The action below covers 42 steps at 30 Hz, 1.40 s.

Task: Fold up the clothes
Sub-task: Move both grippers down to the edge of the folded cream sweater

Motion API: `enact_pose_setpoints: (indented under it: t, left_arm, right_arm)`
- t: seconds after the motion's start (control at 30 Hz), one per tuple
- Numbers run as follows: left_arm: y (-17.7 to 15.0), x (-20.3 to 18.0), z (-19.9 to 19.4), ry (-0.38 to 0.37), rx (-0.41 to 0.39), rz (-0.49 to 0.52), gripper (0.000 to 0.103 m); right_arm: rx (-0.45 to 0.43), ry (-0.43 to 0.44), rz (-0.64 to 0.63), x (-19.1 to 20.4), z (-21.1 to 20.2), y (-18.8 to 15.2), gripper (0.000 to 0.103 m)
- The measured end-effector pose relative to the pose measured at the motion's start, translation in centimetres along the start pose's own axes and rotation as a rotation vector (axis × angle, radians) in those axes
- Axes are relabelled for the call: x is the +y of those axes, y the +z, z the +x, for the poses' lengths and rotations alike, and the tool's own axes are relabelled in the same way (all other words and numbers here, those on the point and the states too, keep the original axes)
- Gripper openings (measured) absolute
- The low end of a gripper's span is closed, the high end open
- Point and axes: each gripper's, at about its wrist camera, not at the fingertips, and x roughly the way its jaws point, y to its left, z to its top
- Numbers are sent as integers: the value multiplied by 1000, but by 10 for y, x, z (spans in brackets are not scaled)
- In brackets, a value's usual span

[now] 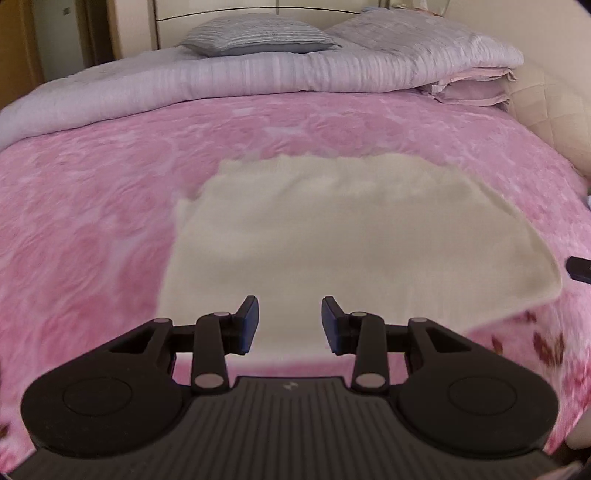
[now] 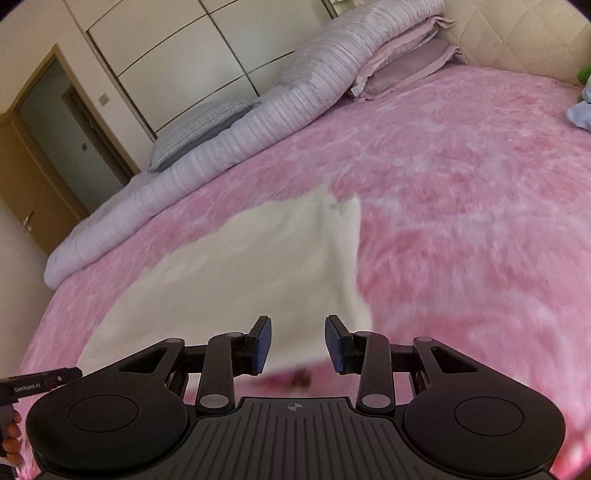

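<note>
A bedroom: a bed [image 1: 92, 206] under a pink fleecy cover fills both views, with pale wardrobe doors [image 2: 177, 62] behind it.

The left gripper [image 1: 290, 325] hangs over the near part of the bed, its blue-padded fingers [image 1: 249, 325] apart with nothing between them; only cream fabric shows through the gap. The right gripper [image 2: 298, 343] likewise has its fingers [image 2: 263, 345] apart and empty, above the near edge of the same fabric.

That fabric is a cream fleecy garment [image 1: 332, 240], lying flat on the pink cover in a roughly rectangular, folded shape, its near edge just below both pairs of fingers. In the right wrist view its far right corner shows a small turned-over flap. The pictures are blurred, so fine detail on it is lost.

Further off, a rolled lilac quilt [image 1: 258, 77] runs across the bed, with a grey striped pillow [image 1: 258, 35] behind it and pink pillows [image 2: 406, 66] at one end. A doorway [image 2: 62, 147] stands beyond.
</note>
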Motion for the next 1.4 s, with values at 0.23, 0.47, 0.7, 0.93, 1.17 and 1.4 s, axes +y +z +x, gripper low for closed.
enact_pose_setpoints:
  t: [0.23, 0.47, 0.7, 0.93, 1.17, 1.4]
  left_arm:
    - [31, -15, 57, -60, -10, 34, 33]
    - [45, -12, 91, -87, -2, -1, 33]
    - [51, 6, 109, -82, -9, -35, 33]
    - [51, 21, 114, -49, -2, -44, 33]
    - [49, 28, 106, -36, -3, -56, 33]
    - [28, 50, 66, 5, 4, -97, 33]
  right_arm:
    - [-15, 5, 15, -28, 72, 50, 36]
    - [21, 17, 14, -50, 125, 69, 36]
    - [-28, -6, -82, -42, 127, 71, 9]
    - [12, -77, 10, -55, 141, 67, 11]
    - [7, -128, -74, -35, 131, 75, 26]
    - [-49, -162, 47, -42, 91, 63, 42]
